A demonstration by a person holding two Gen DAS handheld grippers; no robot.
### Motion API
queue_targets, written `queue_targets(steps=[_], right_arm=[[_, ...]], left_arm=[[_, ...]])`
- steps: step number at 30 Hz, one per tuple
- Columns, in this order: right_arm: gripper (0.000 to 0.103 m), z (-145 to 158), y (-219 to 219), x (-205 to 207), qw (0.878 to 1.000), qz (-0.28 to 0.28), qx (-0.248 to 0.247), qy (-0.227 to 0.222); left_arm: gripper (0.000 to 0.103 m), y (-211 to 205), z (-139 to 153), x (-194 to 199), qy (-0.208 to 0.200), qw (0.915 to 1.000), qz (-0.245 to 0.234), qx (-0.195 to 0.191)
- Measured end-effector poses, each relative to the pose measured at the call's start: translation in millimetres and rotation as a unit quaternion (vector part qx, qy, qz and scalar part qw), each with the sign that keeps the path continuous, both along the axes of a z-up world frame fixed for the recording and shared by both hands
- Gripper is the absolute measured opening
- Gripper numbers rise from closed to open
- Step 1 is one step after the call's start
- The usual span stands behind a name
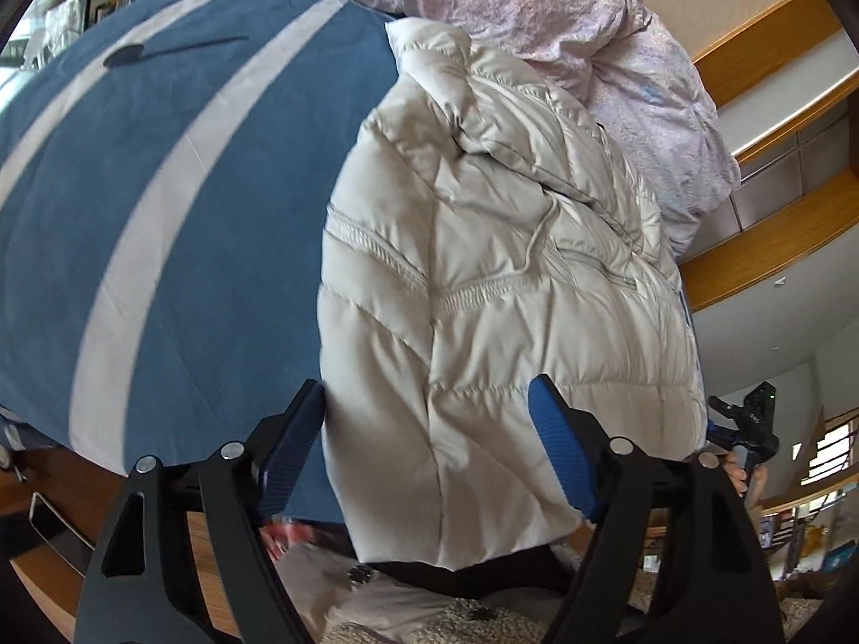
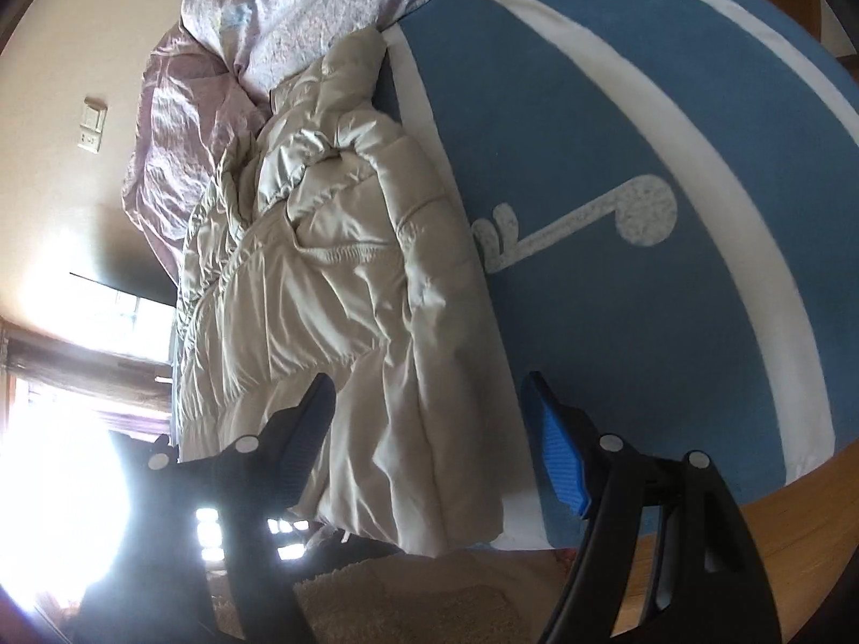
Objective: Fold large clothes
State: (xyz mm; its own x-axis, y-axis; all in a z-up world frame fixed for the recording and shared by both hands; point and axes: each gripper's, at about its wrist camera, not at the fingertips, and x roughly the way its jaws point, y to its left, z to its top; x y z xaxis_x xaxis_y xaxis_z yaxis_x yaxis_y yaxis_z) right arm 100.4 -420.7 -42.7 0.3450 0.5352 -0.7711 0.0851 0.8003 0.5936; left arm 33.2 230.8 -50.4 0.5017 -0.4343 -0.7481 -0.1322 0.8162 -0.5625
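a: while the cream puffer jacket [image 1: 499,279] lies folded along the edge of the bed, on the blue sheet [image 1: 177,198] with its pale stripes, both tools hang just short of its near end.

b: is the left gripper [image 1: 429,445] holding it?

a: no, its blue-padded fingers [image 1: 563,451] are spread wide, one either side of the jacket's hem, nothing between them pinched.

b: and the right gripper [image 2: 429,440]?

a: also spread. one finger sits over the jacket's lower corner, the other over the blue sheet beside it. whether either touches the cloth, i cannot tell.

b: what's past the jacket?

a: a rumpled lilac duvet [image 1: 563,16], bunched up against the jacket's collar end. from the right wrist view you see a pale musical note [image 2: 585,220] printed on the sheet, just beside the jacket. a beige rug [image 2: 429,595] lies below the bed's edge.
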Motion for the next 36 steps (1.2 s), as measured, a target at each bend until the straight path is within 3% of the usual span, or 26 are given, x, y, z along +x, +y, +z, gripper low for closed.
queue_targets(steps=[9, 16, 19, 24, 27, 28, 31, 36], right_arm=[[0.059, -12, 14, 0, 0.999, 0.025, 0.033, 0.009], [0.054, -13, 26, -6, 0.997, 0.05, 0.05, -0.002], [0.05, -14, 27, -9, 0.997, 0.058, 0.051, -0.005], [0.04, -14, 31, -16, 0.997, 0.066, 0.043, -0.002], [0.031, -11, 26, -21, 0.997, 0.066, 0.044, -0.007], [0.023, -9, 24, -22, 0.997, 0.063, 0.043, -0.011], [0.016, 6, 22, -27, 0.997, 0.05, 0.045, -0.044], [0.013, 37, 23, -32, 0.992, 0.028, 0.046, -0.116]], left_arm=[[0.073, 8, -15, -7, 0.009, 0.999, 0.018, -0.039], [0.069, 2, -21, -17, 0.006, 0.9964, 0.005, -0.085], [0.06, -2, -24, -22, 0.008, 0.9952, 0.007, -0.097], [0.051, -8, -23, -24, 0.011, 0.9966, 0.008, -0.082], [0.032, -9, -23, -25, 0.018, 0.9978, 0.01, -0.062], [0.024, -8, -22, -26, 0.016, 0.9978, 0.012, -0.064], [0.014, -1, -13, -30, -0.006, 0.9964, 0.027, -0.08], [0.012, 8, 9, -30, -0.051, 0.9931, 0.051, -0.092]])
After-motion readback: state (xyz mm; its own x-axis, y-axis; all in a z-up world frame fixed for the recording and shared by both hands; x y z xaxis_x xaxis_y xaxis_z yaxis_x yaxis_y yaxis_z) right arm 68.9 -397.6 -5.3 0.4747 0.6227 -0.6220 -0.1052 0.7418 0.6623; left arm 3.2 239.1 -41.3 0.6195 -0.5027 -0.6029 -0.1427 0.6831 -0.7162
